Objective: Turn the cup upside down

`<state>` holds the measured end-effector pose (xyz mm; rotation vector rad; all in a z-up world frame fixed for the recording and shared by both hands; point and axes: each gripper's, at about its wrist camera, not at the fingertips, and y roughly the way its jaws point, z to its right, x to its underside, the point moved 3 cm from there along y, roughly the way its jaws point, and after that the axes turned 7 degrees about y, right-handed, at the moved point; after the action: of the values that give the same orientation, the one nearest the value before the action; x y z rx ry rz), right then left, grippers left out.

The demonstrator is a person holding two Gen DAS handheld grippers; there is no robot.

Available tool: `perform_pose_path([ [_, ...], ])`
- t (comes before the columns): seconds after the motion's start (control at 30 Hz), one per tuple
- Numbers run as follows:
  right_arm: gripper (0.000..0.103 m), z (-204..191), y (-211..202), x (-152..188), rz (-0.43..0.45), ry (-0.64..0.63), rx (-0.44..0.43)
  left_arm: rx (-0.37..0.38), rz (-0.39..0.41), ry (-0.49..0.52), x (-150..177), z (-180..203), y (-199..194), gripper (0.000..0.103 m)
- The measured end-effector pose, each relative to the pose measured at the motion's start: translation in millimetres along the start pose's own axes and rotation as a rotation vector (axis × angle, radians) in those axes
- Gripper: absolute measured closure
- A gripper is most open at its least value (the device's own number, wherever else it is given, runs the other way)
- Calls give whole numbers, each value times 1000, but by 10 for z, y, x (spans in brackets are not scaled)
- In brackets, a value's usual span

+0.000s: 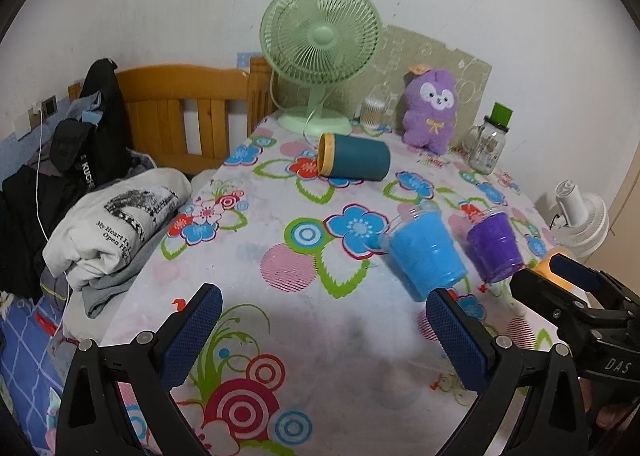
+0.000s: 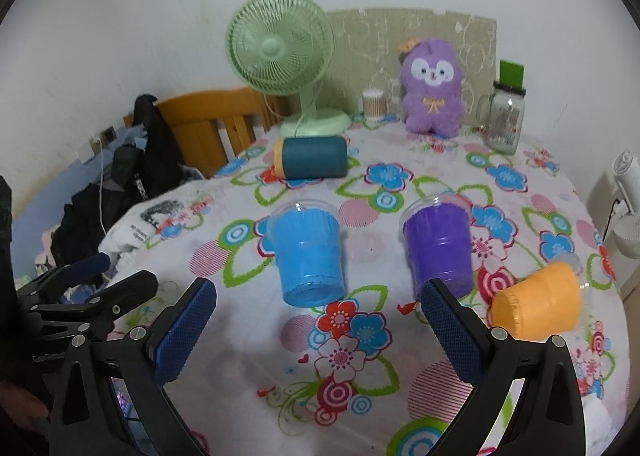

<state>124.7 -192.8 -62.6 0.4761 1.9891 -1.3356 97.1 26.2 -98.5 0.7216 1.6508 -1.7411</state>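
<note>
Both tongs wide apart (empty)

The left gripper is held low and level, its two blue-padded fingers spread wide apart with nothing between them. The right gripper is held the same way, its fingers parted wide and nothing clasped between the pads. Each gripper is seen from the other's camera: the right one's black finger reaches in just beyond the left gripper's right finger, and the left one lies just outside the right gripper's left finger. No hands are clearly shown.
</note>
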Motion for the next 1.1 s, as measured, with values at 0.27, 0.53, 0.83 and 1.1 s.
perform_pose_path([
  [0.27,0,-8,540,21,-108,-40,26,-4,-49,-5,39,-81,280,0],
  [0.53,5,57,931,42,-178,-6,-6,-13,-94,-4,84,-135,497,0],
  [0.83,46,71,955,101,-241,38,-70,-6,-115,-10,116,-150,541,0],
  [1.1,46,-7,324,91,-141,6,-62,14,-90,-6,154,-69,334,0],
])
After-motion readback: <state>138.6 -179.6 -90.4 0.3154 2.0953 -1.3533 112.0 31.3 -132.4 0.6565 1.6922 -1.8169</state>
